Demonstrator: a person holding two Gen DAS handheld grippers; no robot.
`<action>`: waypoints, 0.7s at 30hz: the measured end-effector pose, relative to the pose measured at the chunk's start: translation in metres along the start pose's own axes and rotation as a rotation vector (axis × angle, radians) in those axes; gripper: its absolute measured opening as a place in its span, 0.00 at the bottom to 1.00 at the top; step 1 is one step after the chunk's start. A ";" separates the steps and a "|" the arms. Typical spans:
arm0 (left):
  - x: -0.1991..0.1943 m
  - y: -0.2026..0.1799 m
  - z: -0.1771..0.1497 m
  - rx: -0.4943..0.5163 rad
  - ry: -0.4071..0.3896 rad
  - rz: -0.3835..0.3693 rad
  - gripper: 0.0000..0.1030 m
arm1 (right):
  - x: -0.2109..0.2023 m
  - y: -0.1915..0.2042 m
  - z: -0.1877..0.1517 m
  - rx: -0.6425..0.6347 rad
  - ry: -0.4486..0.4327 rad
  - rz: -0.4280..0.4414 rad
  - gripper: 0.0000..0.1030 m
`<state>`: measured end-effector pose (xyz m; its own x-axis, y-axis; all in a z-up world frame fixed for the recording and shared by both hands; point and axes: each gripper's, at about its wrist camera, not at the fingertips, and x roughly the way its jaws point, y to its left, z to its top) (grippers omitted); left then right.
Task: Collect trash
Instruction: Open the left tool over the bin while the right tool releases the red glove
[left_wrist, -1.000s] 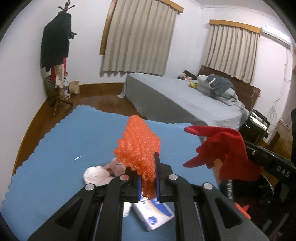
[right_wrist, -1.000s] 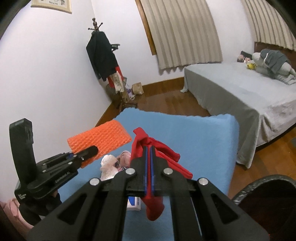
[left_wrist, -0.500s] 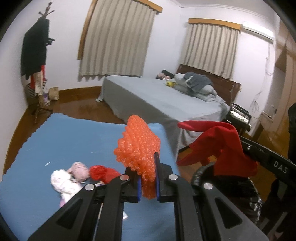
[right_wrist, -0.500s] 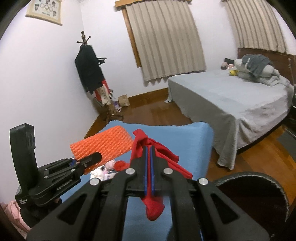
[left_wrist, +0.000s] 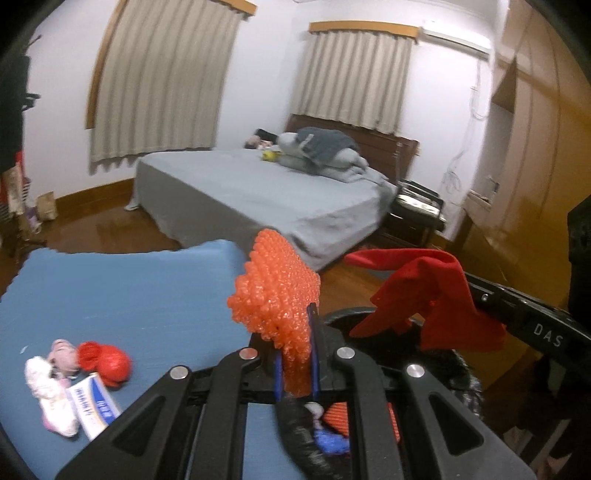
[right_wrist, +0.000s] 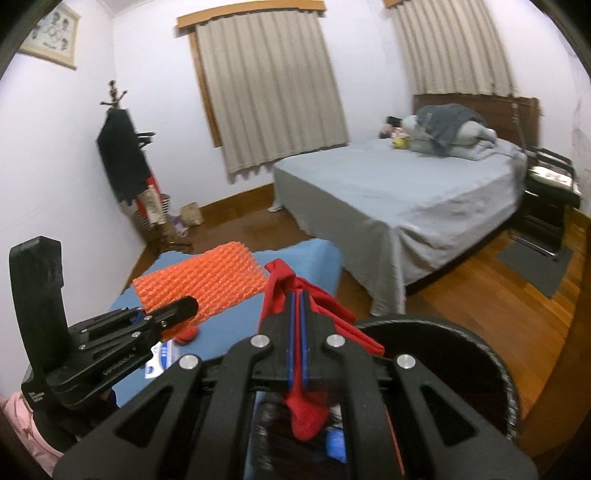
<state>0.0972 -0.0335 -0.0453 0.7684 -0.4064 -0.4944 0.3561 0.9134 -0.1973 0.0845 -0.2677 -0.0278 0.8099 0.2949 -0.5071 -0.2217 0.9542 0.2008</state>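
My left gripper (left_wrist: 295, 332) is shut on a sheet of orange bubble wrap (left_wrist: 275, 295) that stands up between its pads; in the right wrist view the same orange bubble wrap (right_wrist: 201, 282) sticks out of that left gripper (right_wrist: 184, 308). My right gripper (right_wrist: 297, 299) is shut on a red cloth (right_wrist: 306, 413), which also hangs at the right of the left wrist view as a crumpled red cloth (left_wrist: 432, 299). A black trash bin (right_wrist: 461, 339) sits just below and ahead of both grippers, with red and blue trash inside (left_wrist: 332, 424).
On the blue foam mat (left_wrist: 129, 295) lie a red ball of wrap (left_wrist: 107, 363), a white-pink soft toy (left_wrist: 48, 384) and a tissue packet (left_wrist: 92, 406). A grey bed (right_wrist: 399, 192) stands beyond, a coat rack (right_wrist: 122, 158) in the left corner, a black luggage piece (right_wrist: 546, 192) by the bed.
Both grippers swung to the right, away from the mat and toward the bin, still holding the bubble wrap and the red cloth. The bin's rim has come into view beneath them.
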 end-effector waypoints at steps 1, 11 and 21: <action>0.003 -0.006 -0.001 0.008 0.003 -0.011 0.11 | -0.002 -0.006 -0.002 0.007 -0.001 -0.013 0.02; 0.037 -0.057 -0.007 0.061 0.053 -0.151 0.11 | -0.013 -0.059 -0.024 0.056 0.016 -0.146 0.02; 0.050 -0.063 -0.012 0.051 0.102 -0.193 0.43 | -0.011 -0.085 -0.049 0.088 0.067 -0.230 0.17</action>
<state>0.1068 -0.1108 -0.0681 0.6267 -0.5661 -0.5355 0.5196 0.8157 -0.2543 0.0677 -0.3498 -0.0806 0.7948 0.0757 -0.6021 0.0153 0.9894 0.1445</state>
